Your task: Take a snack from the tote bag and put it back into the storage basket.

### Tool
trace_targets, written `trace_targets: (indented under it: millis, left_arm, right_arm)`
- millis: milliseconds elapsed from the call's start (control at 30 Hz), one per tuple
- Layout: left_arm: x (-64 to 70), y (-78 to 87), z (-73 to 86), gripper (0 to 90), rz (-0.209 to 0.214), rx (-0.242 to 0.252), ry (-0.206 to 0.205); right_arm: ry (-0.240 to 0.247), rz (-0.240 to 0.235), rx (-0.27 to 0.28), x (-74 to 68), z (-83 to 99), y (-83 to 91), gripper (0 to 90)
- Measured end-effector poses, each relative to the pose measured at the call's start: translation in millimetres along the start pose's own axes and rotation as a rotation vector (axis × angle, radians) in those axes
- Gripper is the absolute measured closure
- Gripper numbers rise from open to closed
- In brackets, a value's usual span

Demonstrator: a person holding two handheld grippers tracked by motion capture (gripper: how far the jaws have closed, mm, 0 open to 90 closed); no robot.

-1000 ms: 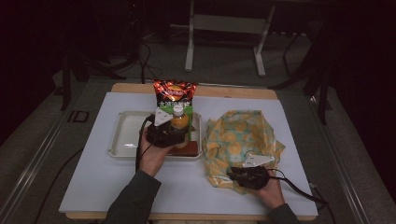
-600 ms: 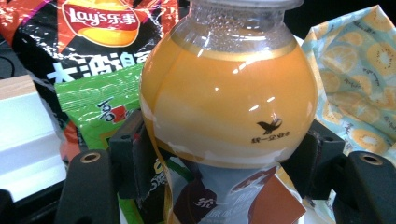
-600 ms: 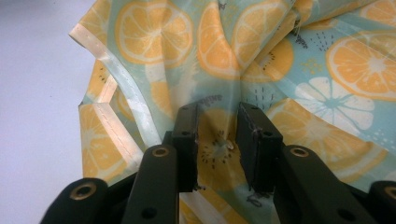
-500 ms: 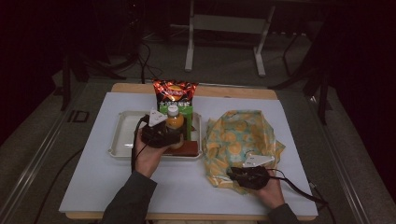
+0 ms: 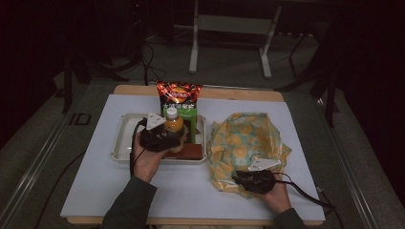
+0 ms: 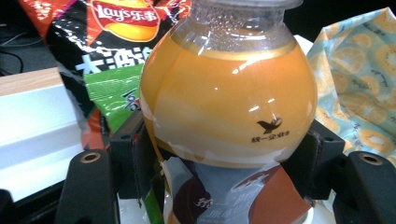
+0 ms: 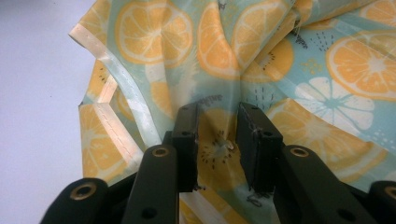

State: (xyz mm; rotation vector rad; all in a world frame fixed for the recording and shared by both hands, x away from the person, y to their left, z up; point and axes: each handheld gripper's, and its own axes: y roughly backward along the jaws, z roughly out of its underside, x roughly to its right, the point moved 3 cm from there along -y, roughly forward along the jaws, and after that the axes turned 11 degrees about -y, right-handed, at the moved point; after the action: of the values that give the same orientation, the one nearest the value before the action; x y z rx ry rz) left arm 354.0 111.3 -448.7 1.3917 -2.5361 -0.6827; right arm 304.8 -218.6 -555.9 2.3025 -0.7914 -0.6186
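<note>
A round bottle of orange drink [image 5: 174, 123] [image 6: 224, 93] with a pale cap stands upright over the white tray [image 5: 122, 143]. My left gripper [image 5: 173, 139] [image 6: 226, 163] is shut on its lower body, a jaw pressed to each side. At the right lies a crumpled bag printed with orange slices [image 5: 248, 138] [image 7: 280, 60]. My right gripper [image 5: 239, 177] [image 7: 219, 135] sits at the bag's near edge. Its jaws pinch a fold of the fabric, and creases run toward them.
A red bag of chips [image 5: 179, 93] [image 6: 121, 28] and a green packet [image 5: 186, 113] [image 6: 112, 88] stand at the tray's far side. A brown flat item [image 5: 191, 151] lies in the tray's near right corner. White table [image 5: 95, 191] spreads to the left and front.
My left gripper has shifted slightly to the left with the bottle, staying over the tray. The right gripper and the bag have not moved.
</note>
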Motion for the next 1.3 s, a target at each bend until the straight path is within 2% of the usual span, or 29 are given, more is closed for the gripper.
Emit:
trace_targets:
  millis: [1300]
  left_arm:
    - [-32.3,18.9,14.2,33.3,-0.097,-0.014,0.028]
  right_arm:
    - [0.000,0.000,0.001,0.0,0.0,-0.1,69.4]
